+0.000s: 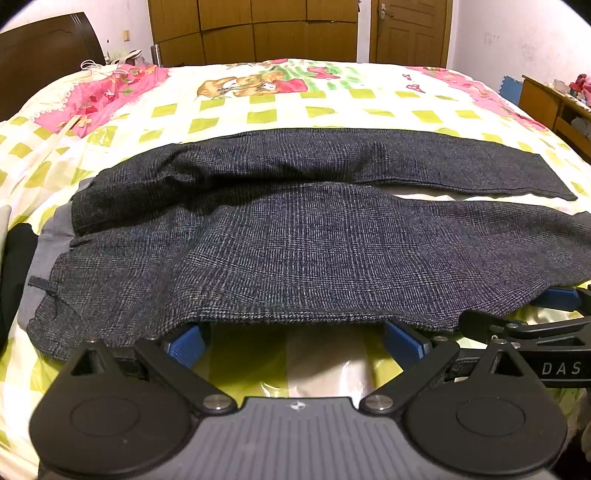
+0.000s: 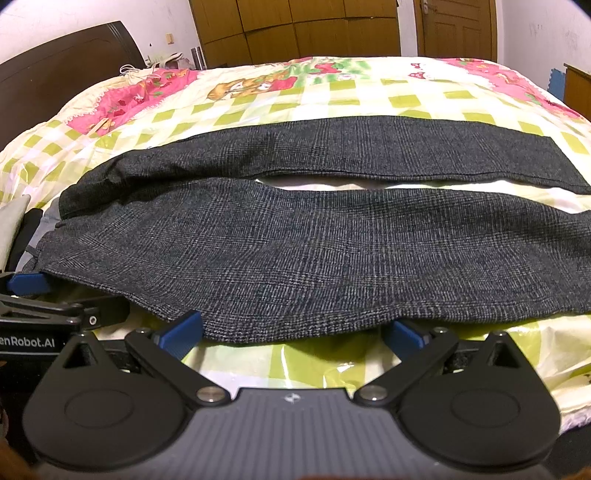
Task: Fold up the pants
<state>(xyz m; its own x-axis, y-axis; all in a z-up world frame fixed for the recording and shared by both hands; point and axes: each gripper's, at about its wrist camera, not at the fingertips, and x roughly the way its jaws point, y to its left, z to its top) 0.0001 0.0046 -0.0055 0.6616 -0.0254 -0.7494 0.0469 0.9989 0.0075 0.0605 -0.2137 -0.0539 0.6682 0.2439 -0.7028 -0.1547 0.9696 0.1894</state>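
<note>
Dark grey checked pants [image 1: 314, 251] lie flat across the bed, waistband at the left and both legs running right. A narrow gap separates the far leg [image 2: 369, 147] from the near leg [image 2: 332, 251]. My left gripper [image 1: 293, 334] stands open at the near hem edge by the waist end. Its blue pads [image 1: 184, 345] are wide apart and their tips slip under the cloth. My right gripper [image 2: 293, 332] is open the same way further along the near leg. Each view shows a blue finger of the other gripper: the right one's finger [image 1: 557, 299] and the left one's finger [image 2: 27, 282].
The bed wears a yellow-green checked cover [image 1: 258, 110] with pink patches. A dark headboard [image 1: 44, 55] is at the left, with a wardrobe [image 1: 258, 29] and door [image 1: 410, 29] behind. A wooden cabinet [image 1: 554, 107] stands right. Dark and grey clothes [image 1: 18, 266] lie by the waistband.
</note>
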